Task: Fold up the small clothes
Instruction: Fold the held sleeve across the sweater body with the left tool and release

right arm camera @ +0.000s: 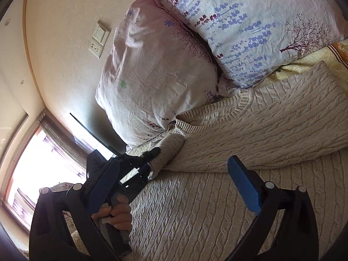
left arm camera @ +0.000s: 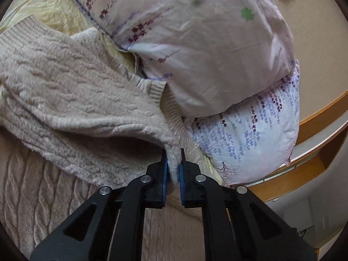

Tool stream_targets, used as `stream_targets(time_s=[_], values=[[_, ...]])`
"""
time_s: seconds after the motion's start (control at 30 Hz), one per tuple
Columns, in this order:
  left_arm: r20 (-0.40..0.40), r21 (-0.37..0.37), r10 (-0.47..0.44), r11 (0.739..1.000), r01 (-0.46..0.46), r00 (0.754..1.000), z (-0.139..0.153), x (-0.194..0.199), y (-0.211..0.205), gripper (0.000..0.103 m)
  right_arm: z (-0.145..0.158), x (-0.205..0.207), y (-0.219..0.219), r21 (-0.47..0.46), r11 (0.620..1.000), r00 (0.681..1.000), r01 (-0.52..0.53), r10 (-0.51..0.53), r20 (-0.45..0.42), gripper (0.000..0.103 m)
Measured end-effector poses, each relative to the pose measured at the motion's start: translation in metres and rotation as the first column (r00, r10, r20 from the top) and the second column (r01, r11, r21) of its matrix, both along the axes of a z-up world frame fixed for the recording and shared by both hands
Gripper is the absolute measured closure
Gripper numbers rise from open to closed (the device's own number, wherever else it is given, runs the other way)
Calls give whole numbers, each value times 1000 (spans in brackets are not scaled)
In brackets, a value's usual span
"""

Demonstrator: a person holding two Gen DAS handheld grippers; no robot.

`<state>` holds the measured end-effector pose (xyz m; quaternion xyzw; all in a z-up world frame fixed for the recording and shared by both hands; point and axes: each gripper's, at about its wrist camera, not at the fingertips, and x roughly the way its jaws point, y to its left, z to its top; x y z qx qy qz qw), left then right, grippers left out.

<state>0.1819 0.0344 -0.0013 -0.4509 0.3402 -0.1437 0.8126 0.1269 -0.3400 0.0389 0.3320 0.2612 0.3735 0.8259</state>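
Sweater, beige cable knit, spread flat on a blanket of similar knit and colour, ribbed collar toward the pillows and touching the pink pillow. Lying across the bed, body well to the right in the right wrist view, one sleeve stretched leftward off the body toward the left claw. Seen from the left wrist: left claw narrow, blue pads pinched on the sleeve end, a tuft of knit poking back between them; sweater draped up and away to the left from that grip, raised off the blanket with shadow under the fold. Seen from the right wrist: left claw clamped on the sleeve end, bare hand wrapped round its handle. Right claw spread wide, holding nothing, blue pads well apart, hanging above the blanket just short of the sweater's lower edge; contact with the cloth impossible to tell. Behind the collar, pink pillow resting on a white pillow printed with lavender sprigs, both against a beige wall. White pillow lying on a yellow sheet beside the sweater's far shoulder. Switch plate on the wall near the pink pillow; bright window at lower left; wooden frame past the pillows.
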Motion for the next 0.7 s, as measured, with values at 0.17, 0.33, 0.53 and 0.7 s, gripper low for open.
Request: stream_targets(time_s=[0.17, 0.33, 0.53, 0.7], values=[[-60, -83, 22, 996, -27, 998, -8, -5, 13, 64, 1, -2, 2, 0, 1000, 1000, -4, 4, 2, 1], [-82, -158, 154, 973, -165, 985, -6, -11, 64, 62, 2, -4, 3, 5, 1000, 1000, -4, 4, 5, 1], [-113, -243, 307, 914, -326, 945, -10, -18, 113, 65, 6, -8, 5, 1, 1000, 1000, -2, 2, 22, 1], [-67, -237, 260, 934, -268, 963, -5, -3, 95, 94, 10, -14, -1, -7, 998, 997, 57, -57, 51, 1]])
